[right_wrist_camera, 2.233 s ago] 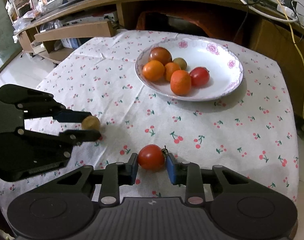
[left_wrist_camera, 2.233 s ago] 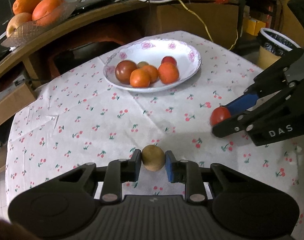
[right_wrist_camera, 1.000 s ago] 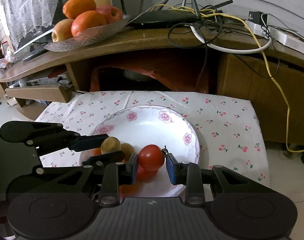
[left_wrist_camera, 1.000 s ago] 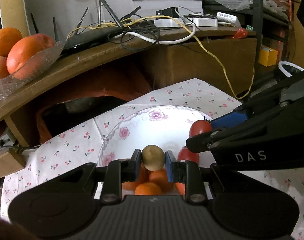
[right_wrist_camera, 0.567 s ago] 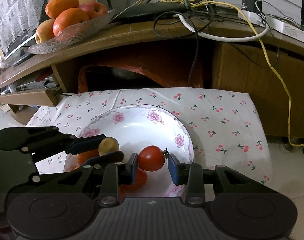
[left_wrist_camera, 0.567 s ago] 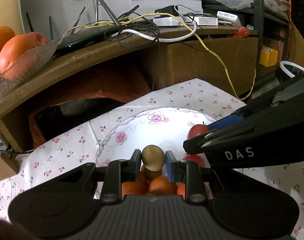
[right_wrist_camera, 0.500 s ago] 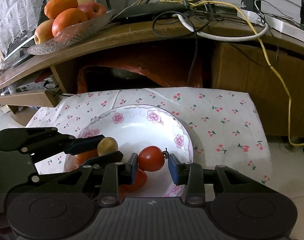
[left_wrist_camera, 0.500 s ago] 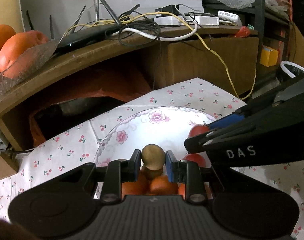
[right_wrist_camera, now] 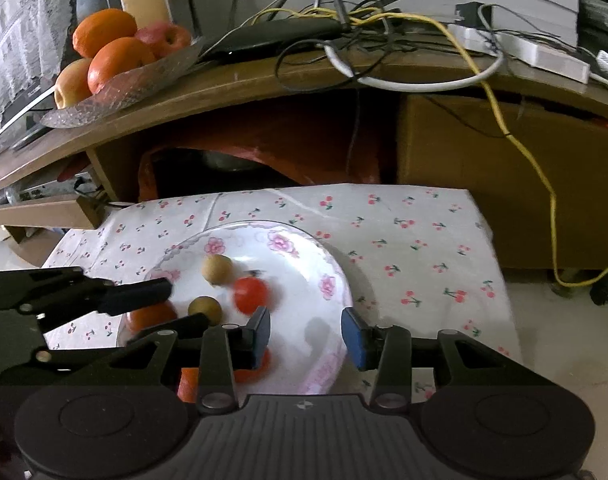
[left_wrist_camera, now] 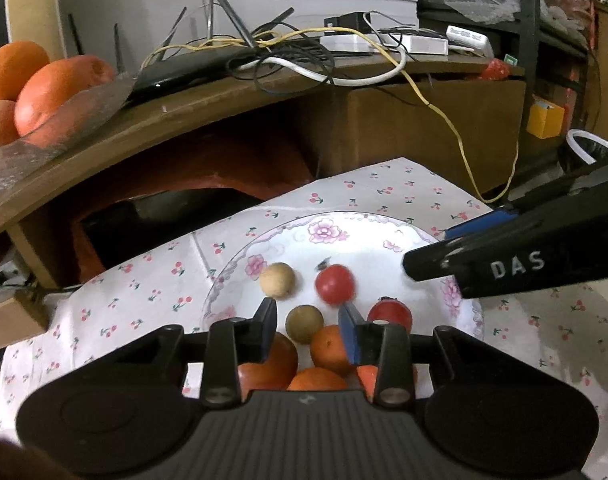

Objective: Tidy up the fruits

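- Left wrist view: your left gripper (left_wrist_camera: 307,326) hangs over the near side of the floral plate (left_wrist_camera: 388,237), fingers spread and holding nothing.
- A pale brown fruit (left_wrist_camera: 277,280) and a red tomato (left_wrist_camera: 335,284), slightly blurred, lie loose on the plate's white middle, just beside each other.
- A second brown fruit (left_wrist_camera: 304,323) sits nearer you, touching an orange (left_wrist_camera: 329,350) in the cluster by your fingers.
- Right wrist view: your right gripper (right_wrist_camera: 306,333) is also spread wide and empty above the plate's right half.
- The plate rests on a cherry-print tablecloth (right_wrist_camera: 416,236).
- Behind it, a wooden shelf (right_wrist_camera: 240,80) carries a glass dish (right_wrist_camera: 124,86) of oranges and apples.
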The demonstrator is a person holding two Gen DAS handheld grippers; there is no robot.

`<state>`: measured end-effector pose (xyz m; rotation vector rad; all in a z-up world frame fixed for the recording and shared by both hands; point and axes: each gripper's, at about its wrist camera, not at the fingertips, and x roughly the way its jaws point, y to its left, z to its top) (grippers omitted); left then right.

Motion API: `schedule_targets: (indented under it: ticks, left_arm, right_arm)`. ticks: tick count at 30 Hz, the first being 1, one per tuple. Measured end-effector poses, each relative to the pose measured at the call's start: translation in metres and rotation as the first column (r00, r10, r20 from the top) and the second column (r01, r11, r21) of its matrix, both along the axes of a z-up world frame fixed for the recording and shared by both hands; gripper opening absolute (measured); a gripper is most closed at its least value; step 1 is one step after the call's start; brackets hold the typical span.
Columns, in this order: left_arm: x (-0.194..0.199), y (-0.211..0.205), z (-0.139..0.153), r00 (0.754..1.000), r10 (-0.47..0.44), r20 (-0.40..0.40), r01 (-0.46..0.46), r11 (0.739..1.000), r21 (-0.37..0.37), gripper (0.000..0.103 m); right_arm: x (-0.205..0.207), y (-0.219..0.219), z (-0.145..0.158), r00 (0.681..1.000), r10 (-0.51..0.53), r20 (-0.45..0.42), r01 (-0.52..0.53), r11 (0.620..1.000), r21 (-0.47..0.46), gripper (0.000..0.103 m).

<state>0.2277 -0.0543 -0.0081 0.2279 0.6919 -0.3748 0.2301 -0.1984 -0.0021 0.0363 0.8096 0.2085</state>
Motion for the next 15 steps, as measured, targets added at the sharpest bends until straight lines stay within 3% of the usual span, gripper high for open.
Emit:
schedule_targets:
  ticks: [9,11,15]
  left_arm:
    - [-0.042,0.007,0.020,0.995,0.091,-0.032,-0.092,0.995,-0.030,0.052]
    - [-0.054,0.008,0.021,0.991,0.130,-0.044,-0.131,0.991,-0.019,0.071]
    - [-0.081,0.015,0.024,0.982,0.181,-0.049,-0.182,0.983,-0.021,0.084]
  right_arm:
    - [-0.052,-0.002,0.017,1.000,-0.006,0.001,0.006,1.000,-0.017,0.042]
    - [-0.065,0.001,0.021,1.000,-0.002,0.002,0.002,1.000,-0.011,0.042]
    - [-0.097,0.005,0.025,1.000,-0.006,0.015,0.006,1.000,-0.020,0.044]
